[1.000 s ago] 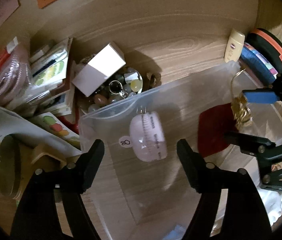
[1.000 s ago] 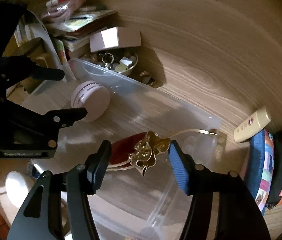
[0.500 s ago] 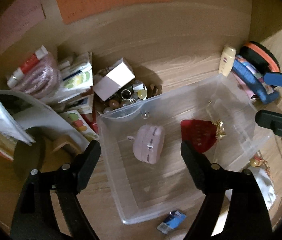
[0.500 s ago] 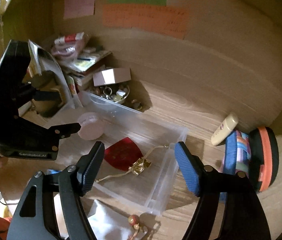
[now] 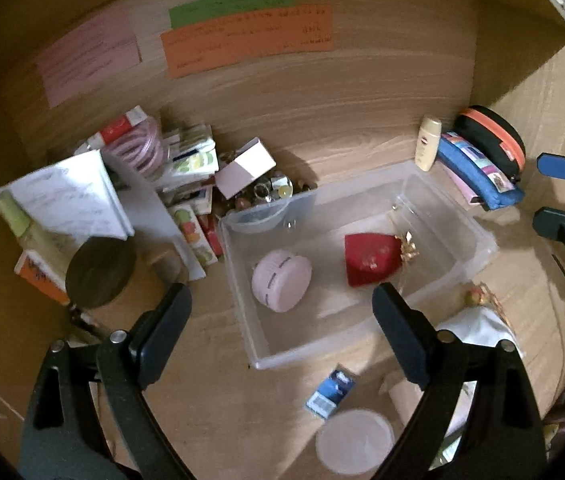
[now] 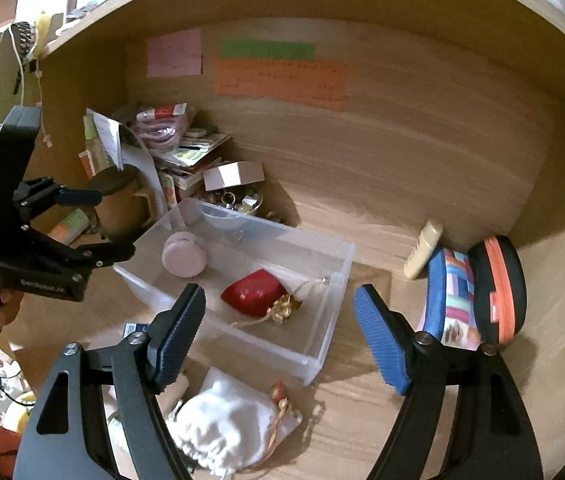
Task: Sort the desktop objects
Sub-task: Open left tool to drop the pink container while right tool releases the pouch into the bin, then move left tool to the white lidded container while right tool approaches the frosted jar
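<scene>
My left hand-held gripper (image 5: 280, 324) hung over the bench (image 5: 362, 136) with its fingers spread wide and nothing between them. Just beyond its tips sat the clear bin (image 5: 478, 236), holding the pink case (image 5: 281, 280) on the left and the red pouch (image 5: 370, 258) on the right, the two apart from each other. The pouch's gold tie (image 5: 408, 248) lay at its right end.

My right hand-held gripper (image 6: 280, 338) was spread as well, empty, and raised above the bin's (image 6: 316, 360) near right corner. The red pouch (image 6: 252, 292) lay just past its left finger, inside the bin, with the pink case (image 6: 183, 255) further back left. Below that gripper, outside the bin, a white pouch (image 6: 226, 424) rested on the bench.

To the right stood a blue case (image 6: 448, 294), a black and orange case (image 6: 498, 288), and a cream tube (image 6: 422, 248). Behind the bin on the left was a heap of books (image 5: 186, 184), a white box (image 5: 244, 168) and a trinket bowl (image 5: 270, 192).
</scene>
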